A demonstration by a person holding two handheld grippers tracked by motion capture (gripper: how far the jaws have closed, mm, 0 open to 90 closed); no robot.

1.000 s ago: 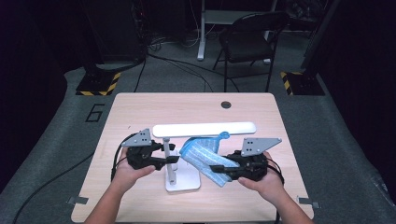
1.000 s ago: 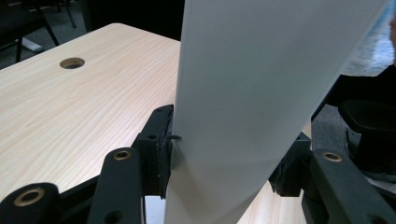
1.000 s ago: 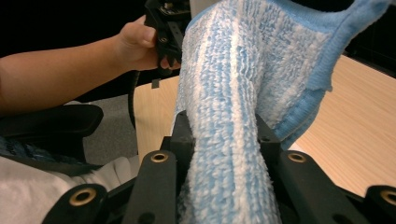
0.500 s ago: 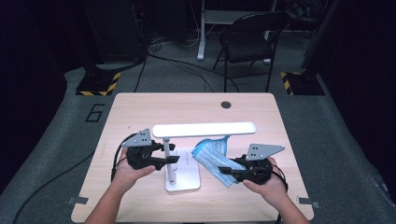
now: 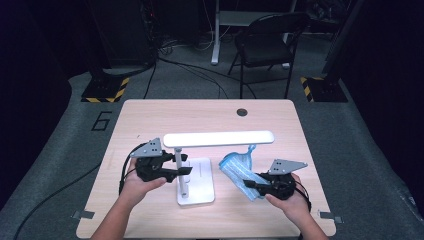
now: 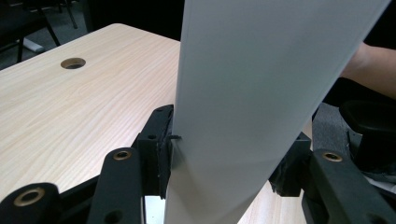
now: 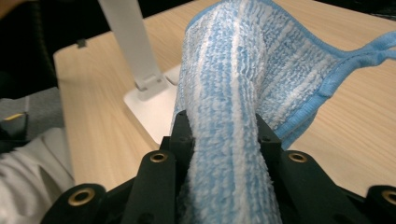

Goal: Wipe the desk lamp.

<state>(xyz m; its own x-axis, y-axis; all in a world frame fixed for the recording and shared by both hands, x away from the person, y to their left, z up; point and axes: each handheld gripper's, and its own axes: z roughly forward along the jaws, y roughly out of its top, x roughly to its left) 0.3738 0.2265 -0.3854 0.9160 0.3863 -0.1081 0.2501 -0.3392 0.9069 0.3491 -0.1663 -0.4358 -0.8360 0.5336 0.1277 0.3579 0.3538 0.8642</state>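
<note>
A white desk lamp (image 5: 218,138) stands mid-table on a flat white base (image 5: 197,187), with its long bar head level above. My left gripper (image 5: 186,170) is shut on the lamp's upright post (image 6: 243,93), both pads pressed against its sides. A blue and white striped cloth (image 5: 239,172) lies on the table to the right of the base, with a blue loop at its far end. My right gripper (image 5: 251,184) is shut on the near end of the cloth (image 7: 229,116), which bulges up between the jaws. The lamp's base (image 7: 152,105) lies just beyond the cloth in the right gripper view.
The light wooden table (image 5: 150,117) has a round cable hole (image 5: 242,112) near its far edge. A black folding chair (image 5: 265,45) and stands with striped bases (image 5: 104,90) sit on the grey floor behind. Cables trail across the floor.
My right gripper has come down and to the right with the cloth, from beside the lamp's head to the tabletop. The left gripper has stayed on the post.
</note>
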